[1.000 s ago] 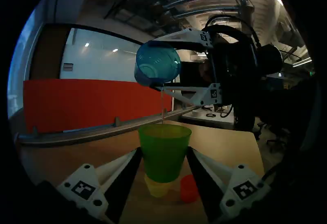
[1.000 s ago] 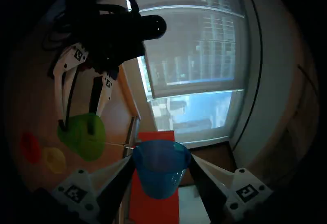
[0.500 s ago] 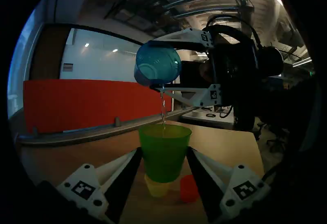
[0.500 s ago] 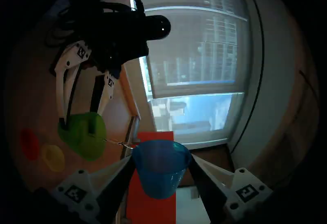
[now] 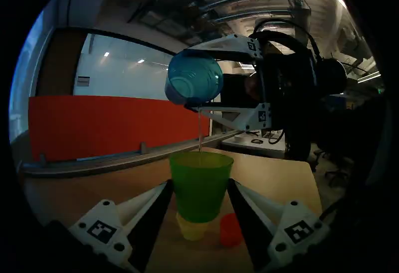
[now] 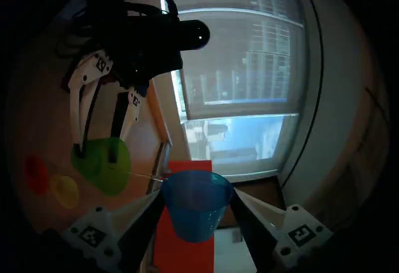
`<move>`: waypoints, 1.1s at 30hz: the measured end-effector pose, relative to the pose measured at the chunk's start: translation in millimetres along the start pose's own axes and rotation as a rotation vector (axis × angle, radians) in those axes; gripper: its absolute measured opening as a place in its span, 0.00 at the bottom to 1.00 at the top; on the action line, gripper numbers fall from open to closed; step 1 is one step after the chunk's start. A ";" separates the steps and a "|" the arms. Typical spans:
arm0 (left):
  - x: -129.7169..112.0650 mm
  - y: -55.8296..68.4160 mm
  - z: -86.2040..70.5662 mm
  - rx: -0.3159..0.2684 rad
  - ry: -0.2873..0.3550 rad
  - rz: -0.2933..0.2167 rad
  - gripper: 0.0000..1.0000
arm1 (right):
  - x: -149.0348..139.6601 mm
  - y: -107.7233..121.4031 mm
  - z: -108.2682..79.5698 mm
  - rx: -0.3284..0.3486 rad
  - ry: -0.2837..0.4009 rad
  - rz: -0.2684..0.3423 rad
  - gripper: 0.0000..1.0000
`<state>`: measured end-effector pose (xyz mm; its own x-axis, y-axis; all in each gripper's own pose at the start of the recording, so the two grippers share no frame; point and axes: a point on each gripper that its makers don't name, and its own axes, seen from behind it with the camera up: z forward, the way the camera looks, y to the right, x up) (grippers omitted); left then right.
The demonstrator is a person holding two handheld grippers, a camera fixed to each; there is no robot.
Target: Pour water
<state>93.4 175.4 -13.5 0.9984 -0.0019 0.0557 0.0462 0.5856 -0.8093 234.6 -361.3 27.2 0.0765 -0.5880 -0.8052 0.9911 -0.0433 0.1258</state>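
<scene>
Left claw (image 5: 200,187), in the left gripper view, is pinching the green cup (image 5: 201,198) between both fingers, holding it upright, straight ahead of the fingertips. Beyond and above it, the right claw (image 5: 190,80) is gripping the blue cup (image 5: 194,76), which is lying tipped on its side with its base facing this camera. Half a second ago the water was falling in a broken, wavy dribble; now the stream (image 5: 199,133) is running as one thin straight thread from the blue lip down into the green cup's mouth. Below the green cup, a yellow cup (image 5: 192,229) and a red cup (image 5: 230,229) are sitting on the table (image 5: 272,173).

Right claw (image 6: 197,199), in the right gripper view, is clamping the blue cup (image 6: 196,213) between its two fingers. Ahead and to the left, the left claw (image 6: 96,153) is holding the green cup (image 6: 102,168). The bead seen earlier at the blue rim is gone; a fine stream (image 6: 142,175) is crossing from that rim to the green cup. Further left, the yellow cup (image 6: 66,191) and red cup (image 6: 36,174) are lying well apart from this claw.
</scene>
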 end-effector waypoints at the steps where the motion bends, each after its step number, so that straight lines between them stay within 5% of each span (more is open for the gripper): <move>1: 0.4 0.0 0.0 0.000 0.001 -0.001 0.79 | -0.1 0.0 0.2 0.000 0.000 -0.003 0.90; 33: 5.2 -0.7 1.0 -0.002 0.008 -0.004 0.79 | 14.1 2.3 -4.0 -0.001 0.015 -0.097 0.90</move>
<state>98.5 175.8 -12.1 0.9985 -0.0104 0.0545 0.0503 0.5840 -0.8102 238.4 -366.4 13.8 -0.0179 -0.5692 -0.8220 0.9941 -0.0982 0.0463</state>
